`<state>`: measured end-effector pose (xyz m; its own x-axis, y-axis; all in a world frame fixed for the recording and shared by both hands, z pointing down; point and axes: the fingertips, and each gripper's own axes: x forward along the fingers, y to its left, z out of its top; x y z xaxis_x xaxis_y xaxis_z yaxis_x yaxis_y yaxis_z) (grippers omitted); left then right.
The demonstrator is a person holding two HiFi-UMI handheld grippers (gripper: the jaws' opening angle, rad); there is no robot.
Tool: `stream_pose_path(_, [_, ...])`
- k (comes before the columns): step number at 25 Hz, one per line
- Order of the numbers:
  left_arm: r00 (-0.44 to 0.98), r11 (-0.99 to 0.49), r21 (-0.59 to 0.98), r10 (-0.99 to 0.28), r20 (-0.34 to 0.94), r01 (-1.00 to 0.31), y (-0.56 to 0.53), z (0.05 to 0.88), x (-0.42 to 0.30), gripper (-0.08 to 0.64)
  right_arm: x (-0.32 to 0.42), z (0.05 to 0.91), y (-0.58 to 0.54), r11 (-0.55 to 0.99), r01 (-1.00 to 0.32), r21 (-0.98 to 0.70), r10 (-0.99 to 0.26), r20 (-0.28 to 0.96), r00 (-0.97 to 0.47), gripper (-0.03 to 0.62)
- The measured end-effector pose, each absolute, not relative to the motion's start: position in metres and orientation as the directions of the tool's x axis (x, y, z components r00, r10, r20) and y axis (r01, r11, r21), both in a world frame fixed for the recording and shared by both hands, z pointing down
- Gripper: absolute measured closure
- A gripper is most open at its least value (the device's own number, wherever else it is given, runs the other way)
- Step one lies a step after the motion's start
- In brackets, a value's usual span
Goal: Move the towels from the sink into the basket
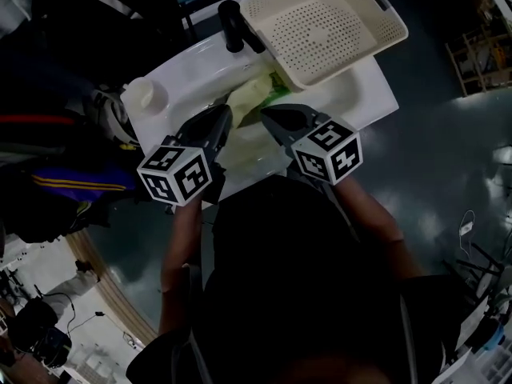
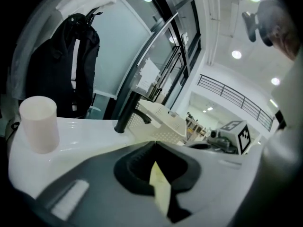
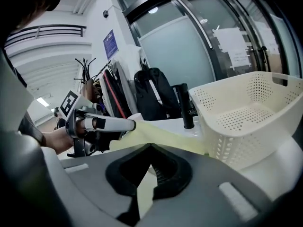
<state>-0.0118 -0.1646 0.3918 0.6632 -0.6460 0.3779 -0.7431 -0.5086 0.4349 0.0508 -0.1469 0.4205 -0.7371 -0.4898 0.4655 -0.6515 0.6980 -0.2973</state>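
A pale yellow-green towel [image 1: 250, 93] is stretched over the white sink [image 1: 364, 94] between my two grippers. My left gripper [image 1: 222, 120] is shut on one end, and the fabric shows pinched in its jaws [image 2: 160, 186]. My right gripper [image 1: 269, 117] is shut on the other end [image 3: 144, 188]. From there the towel [image 3: 161, 134] runs across to the left gripper [image 3: 127, 125]. The cream perforated basket [image 1: 320, 30] sits tilted on the sink's far right corner and is empty. In the right gripper view the basket [image 3: 246, 112] is close on the right.
A black faucet [image 1: 234, 24] stands at the back of the sink beside the basket. A white cup [image 1: 144, 94] sits on the sink's left rim. Dark bags and coats [image 2: 75, 70] hang to the left. Glossy floor surrounds the sink.
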Motion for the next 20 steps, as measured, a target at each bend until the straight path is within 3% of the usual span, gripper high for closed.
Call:
stream_pose_path(11, [0.691,-0.579,0.395,-0.675,0.258,-0.713,-0.171,0.329,0.018,0.552,0.074,0.367,-0.157,0.719,-0.639,-0.274,-0.531,0.377,-0.759,0.592])
stream_pose_path(20, [0.756,-0.673,0.360,-0.628,0.186,-0.647,-0.189,0.293,0.057,0.552,0.099,0.334,-0.174,0.711,-0.655,-0.256,-0.572,0.330,-0.751,0.593])
